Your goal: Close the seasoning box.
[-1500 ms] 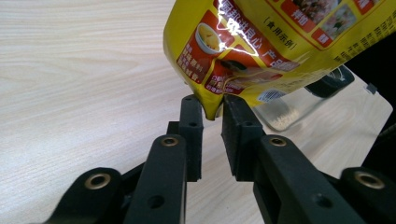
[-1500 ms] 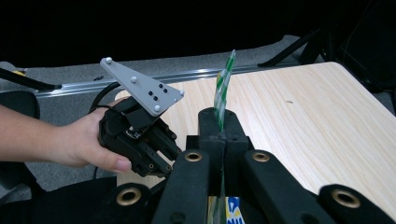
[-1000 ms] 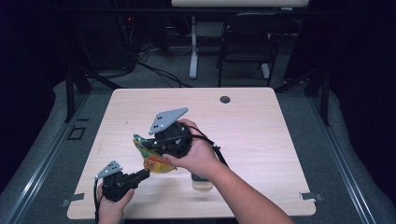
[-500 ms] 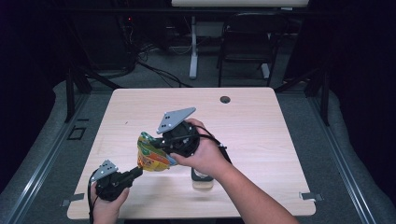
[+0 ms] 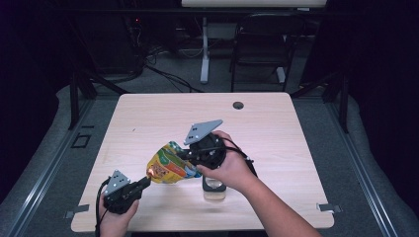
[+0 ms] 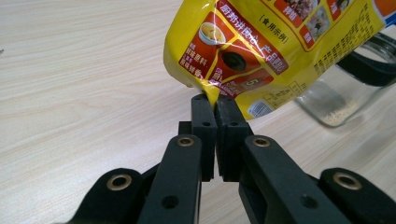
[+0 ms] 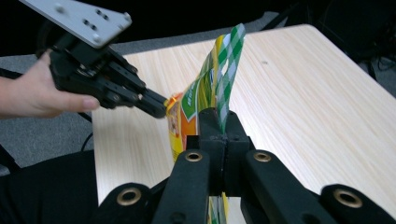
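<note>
A yellow food pouch hangs tilted above the table's front, stretched between both grippers. My left gripper has just been closing, and its jaws pinch the pouch's lower corner. In the left gripper view the pouch carries red printed panels, and my left gripper is clamped on its seam. My right gripper is shut on the pouch's green-checked top edge, with the jaws meeting at my right gripper. A clear glass jar stands on the table under the right hand.
The light wooden table has a dark cable hole near its far edge. The jar holds a thin layer of grains. A chair and cables sit on the floor beyond the table.
The right hand has moved right and slightly down with the pouch's top. The left gripper has shut on the pouch's lower corner and stayed in place.
</note>
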Tool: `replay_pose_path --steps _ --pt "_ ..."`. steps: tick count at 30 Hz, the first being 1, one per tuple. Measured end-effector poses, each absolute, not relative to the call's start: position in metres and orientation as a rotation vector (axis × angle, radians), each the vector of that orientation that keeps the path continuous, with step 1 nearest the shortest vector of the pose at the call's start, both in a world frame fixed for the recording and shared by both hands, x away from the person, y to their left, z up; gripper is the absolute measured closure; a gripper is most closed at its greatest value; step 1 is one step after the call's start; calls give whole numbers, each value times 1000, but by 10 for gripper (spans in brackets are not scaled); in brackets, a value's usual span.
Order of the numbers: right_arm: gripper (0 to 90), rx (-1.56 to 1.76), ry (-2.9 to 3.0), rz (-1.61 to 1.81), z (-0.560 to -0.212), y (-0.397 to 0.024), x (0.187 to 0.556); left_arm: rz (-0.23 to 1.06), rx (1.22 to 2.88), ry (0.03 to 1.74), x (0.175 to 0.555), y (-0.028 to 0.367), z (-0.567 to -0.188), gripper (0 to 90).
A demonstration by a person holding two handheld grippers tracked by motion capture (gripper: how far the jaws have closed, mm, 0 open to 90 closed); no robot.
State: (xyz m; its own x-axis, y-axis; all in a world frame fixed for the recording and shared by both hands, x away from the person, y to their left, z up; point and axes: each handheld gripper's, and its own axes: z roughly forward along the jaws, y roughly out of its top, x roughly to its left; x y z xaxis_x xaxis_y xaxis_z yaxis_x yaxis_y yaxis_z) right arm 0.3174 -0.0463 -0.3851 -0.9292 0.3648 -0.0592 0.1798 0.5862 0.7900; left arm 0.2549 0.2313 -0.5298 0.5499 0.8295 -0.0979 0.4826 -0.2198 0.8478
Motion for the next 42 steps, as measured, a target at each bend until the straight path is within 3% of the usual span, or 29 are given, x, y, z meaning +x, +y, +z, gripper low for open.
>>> replay_pose_path --steps 11,28,42 --pt "896 536 2596 1221 -410 -63 325 547 1940 1062 256 223 -535 878" --pt "888 502 2600 1190 -440 -43 323 651 1968 1126 259 240 -541 878" --pt "771 576 2663 1261 -441 -47 330 667 1989 1090 257 237 -541 877"
